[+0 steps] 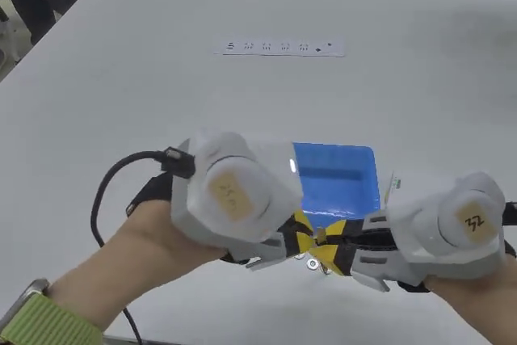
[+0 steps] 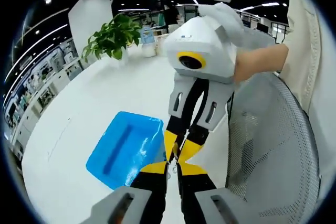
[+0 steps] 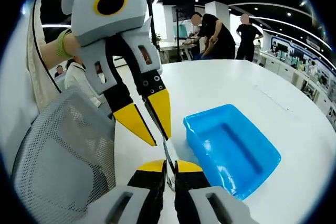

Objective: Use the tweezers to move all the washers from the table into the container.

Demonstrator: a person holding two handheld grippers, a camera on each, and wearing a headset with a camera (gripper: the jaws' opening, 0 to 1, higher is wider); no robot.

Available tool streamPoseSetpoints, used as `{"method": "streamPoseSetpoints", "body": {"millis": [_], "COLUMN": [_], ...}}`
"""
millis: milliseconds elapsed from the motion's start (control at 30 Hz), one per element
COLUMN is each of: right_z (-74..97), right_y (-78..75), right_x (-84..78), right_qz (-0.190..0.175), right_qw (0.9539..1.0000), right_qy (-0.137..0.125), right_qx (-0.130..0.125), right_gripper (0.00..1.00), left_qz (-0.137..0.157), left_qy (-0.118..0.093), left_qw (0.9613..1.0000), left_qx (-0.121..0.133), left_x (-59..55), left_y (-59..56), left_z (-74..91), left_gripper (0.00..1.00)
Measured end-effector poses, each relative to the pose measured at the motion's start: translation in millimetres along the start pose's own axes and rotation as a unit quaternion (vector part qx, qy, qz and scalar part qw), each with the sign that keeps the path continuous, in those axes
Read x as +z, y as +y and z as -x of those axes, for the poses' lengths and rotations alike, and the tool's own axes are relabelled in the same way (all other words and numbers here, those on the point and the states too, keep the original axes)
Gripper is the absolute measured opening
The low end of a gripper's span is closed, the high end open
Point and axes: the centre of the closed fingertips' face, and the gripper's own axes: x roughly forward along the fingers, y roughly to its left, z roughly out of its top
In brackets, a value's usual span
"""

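Low in the head view, two hands brought close together: left hand (image 1: 141, 240) from lower left around the left tongs (image 1: 307, 236), right hand (image 1: 477, 300) from lower right around the right tongs (image 1: 333, 252). Tips nose to nose at lower centre. Right tongs pinched nearly closed on the tweezers (image 3: 166, 156), a thin bright metal strip between the pads in the right gripper view. Left tongs narrow, a slim gap between the yellow tips with the same strip in it; cannot tell whether pressing on it. Just under the meeting tips, a small silver ring (image 1: 313, 263); cannot tell whether a washer.

Container (image 1: 335, 175) directly above the tips in the head view, just beyond them, flat on the surface (image 1: 242, 103). Above it, wide bare white room up to a printed strip (image 1: 283, 47) near the top. Slanting edge of the surface at upper left. Mesh chair back (image 2: 268, 150) close at the right of the left gripper view.

Housings smooth, matte, pale grey plastic, rounded. Tips wedge-shaped, yellow and black. Container glossy blue plastic, rectangular, shallow, with rounded corners and a sunken floor. Black cable (image 1: 105, 191) looping from the left housing. Green woven strap (image 1: 44, 325) on the left wrist.
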Motion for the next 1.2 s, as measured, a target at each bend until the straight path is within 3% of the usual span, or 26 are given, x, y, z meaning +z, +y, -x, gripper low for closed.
{"method": "streamPoseSetpoints", "body": {"millis": [133, 167, 267, 333, 467, 600, 667, 733, 933, 1200], "right_z": [2.1, 2.5, 4.0, 6.7, 12.5, 16.5, 17.9, 19.2, 28.5, 46.5], "right_y": [-2.4, -1.8, -5.9, -8.9, -13.5, -13.5, -12.6, -11.9, -13.3, -17.8], "right_x": [-0.6, -0.7, -0.6, -1.6, -4.4, -7.3, -8.3, -8.1, -1.5, 21.9], "right_qz": [-0.001, -0.010, -0.028, -0.052, -0.088, -0.106, -0.107, -0.108, -0.121, -0.122], "right_qw": [0.9999, 0.9999, 0.9992, 0.9978, 0.9944, 0.9920, 0.9916, 0.9912, 0.9884, 0.9851], "right_qy": [-0.003, -0.005, -0.019, -0.028, -0.046, -0.054, -0.055, -0.057, -0.069, -0.094], "right_qx": [-0.015, -0.013, -0.023, -0.028, -0.036, -0.041, -0.047, -0.052, -0.061, -0.077], "right_gripper": [0.01, 0.01, 0.00, 0.00, 0.00, 0.00, 0.00, 0.00, 0.00, 0.00], "left_qz": [0.083, 0.109, 0.148, 0.177, 0.222, 0.241, 0.241, 0.232, 0.234, 0.240], "left_qy": [-0.037, -0.049, -0.074, -0.093, -0.138, -0.164, -0.166, -0.163, -0.167, -0.174], "left_qw": [0.9952, 0.9918, 0.9838, 0.9757, 0.9597, 0.9495, 0.9484, 0.9500, 0.9487, 0.9455], "left_qx": [0.036, 0.045, 0.070, 0.090, 0.104, 0.116, 0.122, 0.132, 0.131, 0.134], "left_x": [-16.0, -21.1, -29.3, -36.6, -36.2, -35.0, -36.0, -37.4, -40.5, -43.0], "left_y": [5.5, 6.5, 9.3, 10.0, 8.2, 8.8, 8.5, 9.4, 9.1, 8.9], "left_z": [14.5, 19.3, 28.0, 35.2, 43.3, 48.6, 50.4, 52.6, 56.1, 58.3], "left_gripper": [0.23, 0.25, 0.29, 0.34, 0.42, 0.43, 0.43, 0.42, 0.42, 0.44]}}
